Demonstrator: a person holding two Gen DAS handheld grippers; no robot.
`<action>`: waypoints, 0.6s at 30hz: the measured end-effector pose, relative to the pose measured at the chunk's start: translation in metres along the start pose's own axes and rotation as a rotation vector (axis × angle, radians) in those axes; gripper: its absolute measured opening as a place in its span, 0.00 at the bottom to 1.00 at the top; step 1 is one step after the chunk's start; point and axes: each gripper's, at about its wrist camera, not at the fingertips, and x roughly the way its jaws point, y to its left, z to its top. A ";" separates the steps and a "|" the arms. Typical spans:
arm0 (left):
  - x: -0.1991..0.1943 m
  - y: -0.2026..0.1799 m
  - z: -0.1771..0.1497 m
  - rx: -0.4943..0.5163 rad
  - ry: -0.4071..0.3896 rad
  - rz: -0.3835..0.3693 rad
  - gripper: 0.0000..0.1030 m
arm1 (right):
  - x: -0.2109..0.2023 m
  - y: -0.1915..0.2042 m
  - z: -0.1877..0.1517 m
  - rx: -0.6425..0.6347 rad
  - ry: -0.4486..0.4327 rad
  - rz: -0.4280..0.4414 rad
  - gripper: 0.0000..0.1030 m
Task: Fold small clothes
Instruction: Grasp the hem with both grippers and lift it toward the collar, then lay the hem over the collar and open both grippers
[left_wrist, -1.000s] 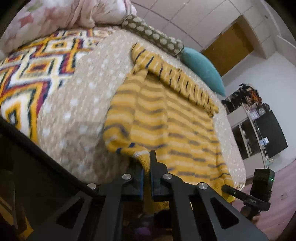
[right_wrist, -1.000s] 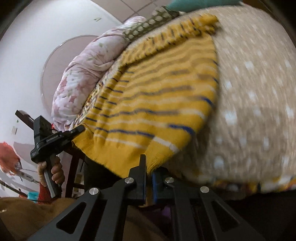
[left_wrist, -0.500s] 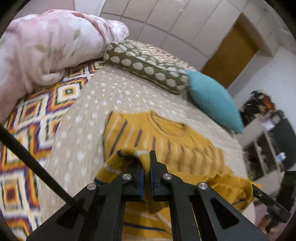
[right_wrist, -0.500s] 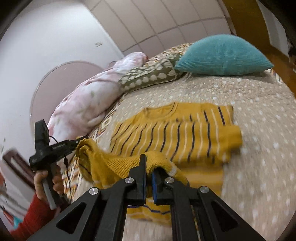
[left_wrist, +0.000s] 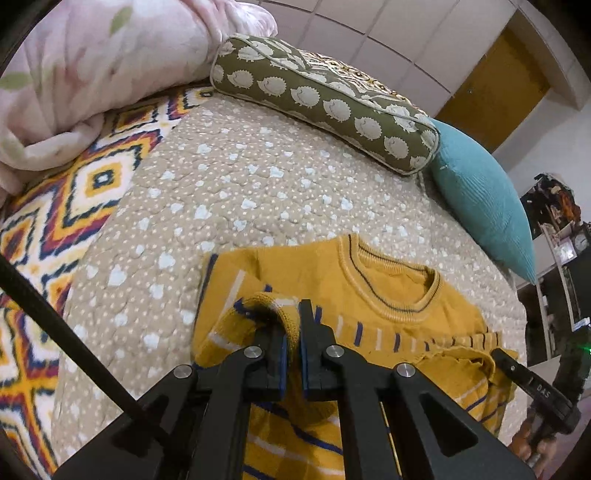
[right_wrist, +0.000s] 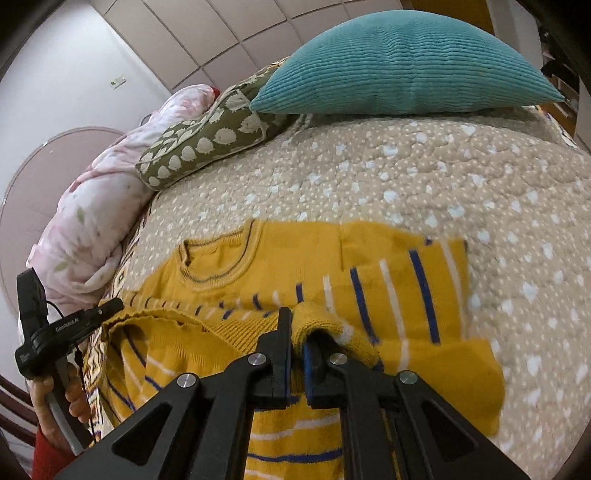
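Note:
A small yellow sweater (left_wrist: 399, 295) with blue and white stripes lies on the beige dotted quilt (left_wrist: 229, 192), neckline toward the pillows. My left gripper (left_wrist: 291, 328) is shut on the sweater's left hem corner, held above the chest. My right gripper (right_wrist: 297, 332) is shut on the right hem corner of the sweater (right_wrist: 369, 266), at the same height. The hem is doubled up over the body toward the collar. Each gripper shows in the other's view: the right one (left_wrist: 532, 387) and the left one (right_wrist: 74, 325).
An olive hedgehog-print bolster (left_wrist: 325, 99) and a teal cushion (left_wrist: 484, 199) lie at the head of the bed. A pink floral duvet (left_wrist: 92, 66) is bunched at the left on a bright diamond-pattern blanket (left_wrist: 55, 206). Shelves (left_wrist: 561, 266) stand at the right.
Both grippers have lifted the sweater's hem off the bed edge and carried it forward over the body toward the collar. The sweater now lies half doubled.

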 end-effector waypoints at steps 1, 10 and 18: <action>0.003 0.001 0.002 0.002 0.002 0.002 0.05 | 0.003 -0.001 0.003 0.003 -0.001 0.002 0.06; 0.008 0.018 0.014 -0.121 0.021 -0.134 0.24 | 0.032 -0.023 0.021 0.155 0.032 0.064 0.09; -0.041 0.018 0.019 -0.108 -0.096 -0.126 0.61 | 0.005 -0.051 0.026 0.315 -0.049 0.113 0.53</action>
